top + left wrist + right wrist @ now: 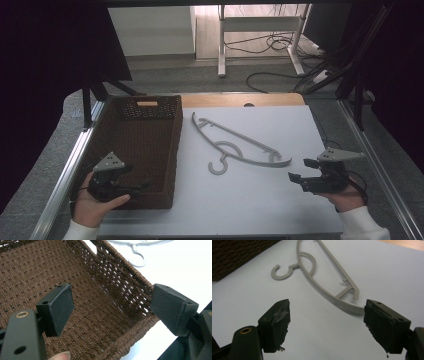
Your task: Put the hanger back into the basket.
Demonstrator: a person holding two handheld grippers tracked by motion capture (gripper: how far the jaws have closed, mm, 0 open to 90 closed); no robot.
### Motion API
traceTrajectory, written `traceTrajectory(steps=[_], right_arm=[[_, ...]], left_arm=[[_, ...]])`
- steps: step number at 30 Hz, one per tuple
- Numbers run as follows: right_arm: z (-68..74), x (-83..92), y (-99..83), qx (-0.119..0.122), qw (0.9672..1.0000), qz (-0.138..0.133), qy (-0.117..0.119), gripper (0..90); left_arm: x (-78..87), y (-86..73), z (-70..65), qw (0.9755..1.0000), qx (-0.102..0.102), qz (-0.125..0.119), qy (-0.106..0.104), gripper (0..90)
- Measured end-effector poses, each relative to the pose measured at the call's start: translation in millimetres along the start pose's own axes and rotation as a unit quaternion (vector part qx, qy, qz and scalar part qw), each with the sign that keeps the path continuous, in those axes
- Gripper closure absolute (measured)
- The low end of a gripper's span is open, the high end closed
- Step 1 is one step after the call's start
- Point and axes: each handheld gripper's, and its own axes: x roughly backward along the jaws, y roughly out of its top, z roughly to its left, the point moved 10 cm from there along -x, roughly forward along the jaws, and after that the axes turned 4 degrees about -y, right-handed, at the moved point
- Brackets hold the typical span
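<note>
We are holding both grippers' jaws apart: left gripper [145, 185] over the brown woven basket [165, 150], right gripper [299, 170] near the grey plastic hanger [240, 145].

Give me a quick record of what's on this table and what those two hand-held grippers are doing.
Basket: brown woven rectangular basket, nothing seen inside, at the table's left
Hanger: grey plastic clothes hanger, flat on the white table top, right of the basket
Left gripper: open, over the basket's near corner
Right gripper: open, near the hanger's end, not touching
</note>
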Motion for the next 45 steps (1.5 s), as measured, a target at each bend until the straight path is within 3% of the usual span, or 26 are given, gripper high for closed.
traceTrajectory(steps=[15, 26, 33, 39, 45], right_arm=[[-0.4, -5.3, -3.0, 0.006, 0.9999, 0.016, 0.001, 24.8], [3.8, -12.1, -3.9, 0.024, 0.9989, 0.038, 0.015, 31.2], [10.6, -16.6, 4.1, 0.037, 0.9985, 0.033, 0.022, 31.7], [9.4, -15.1, 6.6, 0.035, 0.9988, 0.024, 0.025, 32.6], [14.7, -20.9, 7.9, 0.044, 0.9978, 0.033, 0.037, 33.8]], left_arm=[[-3.8, -2.2, -0.4, 1.0000, 0.001, 0.002, 0.002, 19.1], [-5.5, -7.4, -2.4, 1.0000, 0.003, 0.006, 0.000, 19.2], [-7.0, -5.3, -5.2, 1.0000, -0.001, 0.006, -0.003, 19.2], [-6.1, -4.9, -2.2, 1.0000, 0.003, 0.003, -0.002, 19.2], [-5.0, -4.0, -2.0, 1.0000, 0.006, 0.000, -0.003, 19.2]])
